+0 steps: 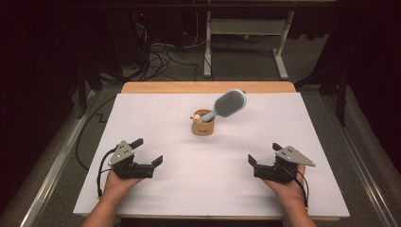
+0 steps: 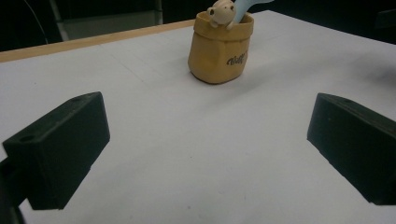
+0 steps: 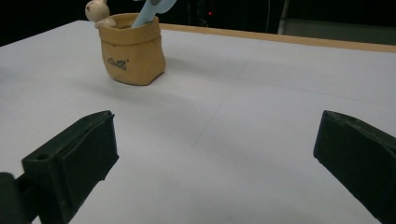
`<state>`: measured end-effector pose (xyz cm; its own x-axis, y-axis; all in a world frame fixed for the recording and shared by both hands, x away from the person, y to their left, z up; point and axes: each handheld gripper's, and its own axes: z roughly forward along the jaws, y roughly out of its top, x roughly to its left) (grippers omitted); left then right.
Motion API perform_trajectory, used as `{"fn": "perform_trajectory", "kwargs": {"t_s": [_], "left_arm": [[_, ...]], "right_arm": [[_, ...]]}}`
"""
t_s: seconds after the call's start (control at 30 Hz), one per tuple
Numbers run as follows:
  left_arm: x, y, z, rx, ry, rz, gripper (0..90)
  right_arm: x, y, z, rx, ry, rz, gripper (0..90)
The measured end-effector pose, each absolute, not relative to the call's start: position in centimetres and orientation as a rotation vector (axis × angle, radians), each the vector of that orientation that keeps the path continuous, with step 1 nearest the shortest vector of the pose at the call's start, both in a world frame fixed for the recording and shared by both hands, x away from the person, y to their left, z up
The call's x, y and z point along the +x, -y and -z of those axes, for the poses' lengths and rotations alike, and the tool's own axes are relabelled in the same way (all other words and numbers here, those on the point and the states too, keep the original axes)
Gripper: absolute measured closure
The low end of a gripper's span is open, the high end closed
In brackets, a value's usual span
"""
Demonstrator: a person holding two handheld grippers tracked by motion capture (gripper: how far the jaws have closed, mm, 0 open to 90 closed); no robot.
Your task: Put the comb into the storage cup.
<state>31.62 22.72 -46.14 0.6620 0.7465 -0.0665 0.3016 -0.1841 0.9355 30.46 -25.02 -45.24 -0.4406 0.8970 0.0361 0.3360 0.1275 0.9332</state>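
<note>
Standing mid-table on the smooth white sheet (image 1: 156, 198), a squat tan pot (image 1: 203, 126) shaped like a rolled sack holds a pale-blue oval hairbrush (image 1: 230, 103), leaning right. Left gripper (image 1: 147, 152) and right gripper (image 1: 264, 154) rest near, jaws wide apart, empty.

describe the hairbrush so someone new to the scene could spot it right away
On the white table, find the small tan pot standing near the middle, beyond both grippers. The hairbrush stands handle-down in it, leaning right; it is pale blue with a bristled oval head, unlike the little beige figure at the rim.
</note>
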Motion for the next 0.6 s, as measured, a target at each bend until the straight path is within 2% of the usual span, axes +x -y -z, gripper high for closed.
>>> {"fn": "perform_trajectory", "kwargs": {"t_s": [0.2, 0.6], "left_arm": [[31.7, -22.9, 46.3, 1.773, -0.858, -0.502, 0.0], [30.9, -24.3, 46.1, 1.739, -0.880, -0.511, 0.0]], "right_arm": [[28.3, 27.1, 45.2, 1.166, -1.810, -1.323, 0.3], [28.4, 27.4, 44.8, 1.164, -1.778, -1.333, 0.3]]}}
